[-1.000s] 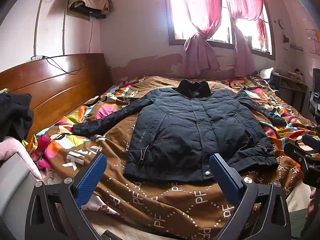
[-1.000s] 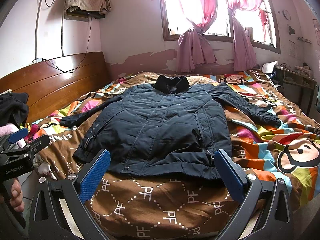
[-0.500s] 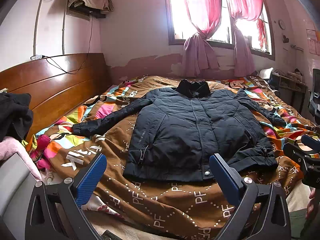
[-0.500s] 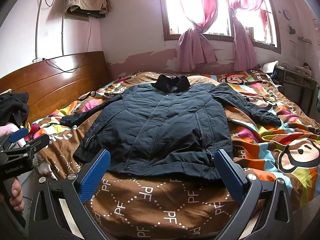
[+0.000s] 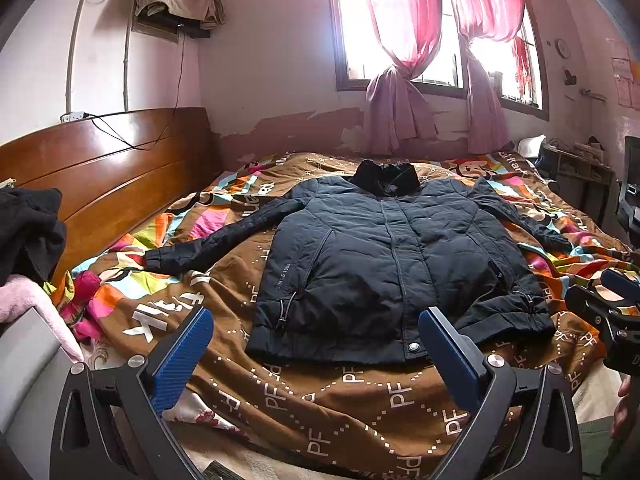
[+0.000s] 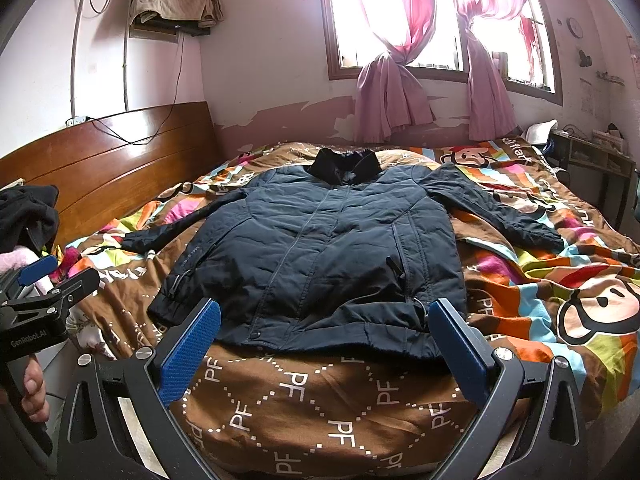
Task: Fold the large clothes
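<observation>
A dark navy padded jacket [image 5: 384, 264] lies flat, front up, on the bed's brown patterned quilt [image 5: 360, 400], collar toward the window, hem toward the cameras, sleeves spread sideways. The left gripper [image 5: 316, 344] and right gripper [image 6: 326, 336] hover near the hem, both spread wide and holding nothing.

A dark jacket [image 5: 384, 256] lies flat, sleeves spread, on the bed's patterned quilt [image 5: 360, 392], its hem just beyond the left gripper [image 5: 316, 344], whose blue fingers [image 5: 182, 354] stand wide apart, holding nothing.
</observation>
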Demonstrator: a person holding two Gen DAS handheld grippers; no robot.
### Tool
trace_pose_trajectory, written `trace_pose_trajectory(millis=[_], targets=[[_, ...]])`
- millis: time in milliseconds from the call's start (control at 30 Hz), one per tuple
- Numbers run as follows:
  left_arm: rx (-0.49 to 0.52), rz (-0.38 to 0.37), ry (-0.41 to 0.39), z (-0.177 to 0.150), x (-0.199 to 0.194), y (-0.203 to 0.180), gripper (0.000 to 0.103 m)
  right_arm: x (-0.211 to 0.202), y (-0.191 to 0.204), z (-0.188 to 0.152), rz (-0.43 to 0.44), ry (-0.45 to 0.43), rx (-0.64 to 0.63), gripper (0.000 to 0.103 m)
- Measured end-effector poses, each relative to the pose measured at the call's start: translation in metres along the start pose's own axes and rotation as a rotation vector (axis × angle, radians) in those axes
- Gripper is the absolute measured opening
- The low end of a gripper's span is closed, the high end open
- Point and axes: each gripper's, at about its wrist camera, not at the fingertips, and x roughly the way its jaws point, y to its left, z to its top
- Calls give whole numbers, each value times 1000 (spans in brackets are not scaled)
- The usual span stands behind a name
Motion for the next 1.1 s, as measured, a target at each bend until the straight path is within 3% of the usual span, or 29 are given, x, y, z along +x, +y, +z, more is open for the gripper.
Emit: trace_pose_trajectory(millis=[733, 900, 1000, 1100], targets=[[-2, 6, 8, 0, 0, 0, 103, 1, 2, -1, -5, 5, 4, 102], [-3, 46, 59, 3, 11, -2, 103, 3, -4, 2, -1, 21, 29, 102], [-25, 96, 97, 16, 36, 2, 103, 11, -32, 17, -47, 22, 76, 102], [-24, 81, 122, 38, 64, 0, 103, 17, -68, 43, -148, -26, 56, 102]])
